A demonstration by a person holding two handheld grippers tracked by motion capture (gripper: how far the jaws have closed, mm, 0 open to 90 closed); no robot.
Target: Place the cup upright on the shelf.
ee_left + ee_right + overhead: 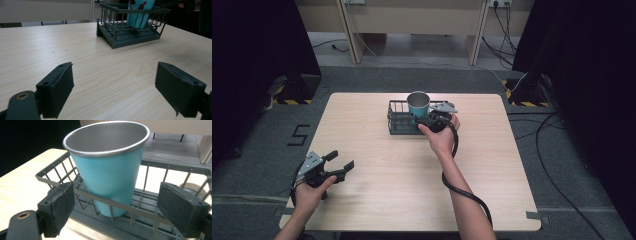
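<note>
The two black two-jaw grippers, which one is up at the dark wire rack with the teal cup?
The right gripper, jaws open beside the dark wire rack holding the teal metal cup. The left gripper is apart, near the table's front-left corner.

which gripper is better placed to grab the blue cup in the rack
Right. The right gripper sits at the rack, jaws open facing the blue cup. The left gripper is open near the table's near left corner, far from it.

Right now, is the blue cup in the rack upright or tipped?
Upright: the blue cup stands in the wire rack, open rim up, empty inside.
</note>
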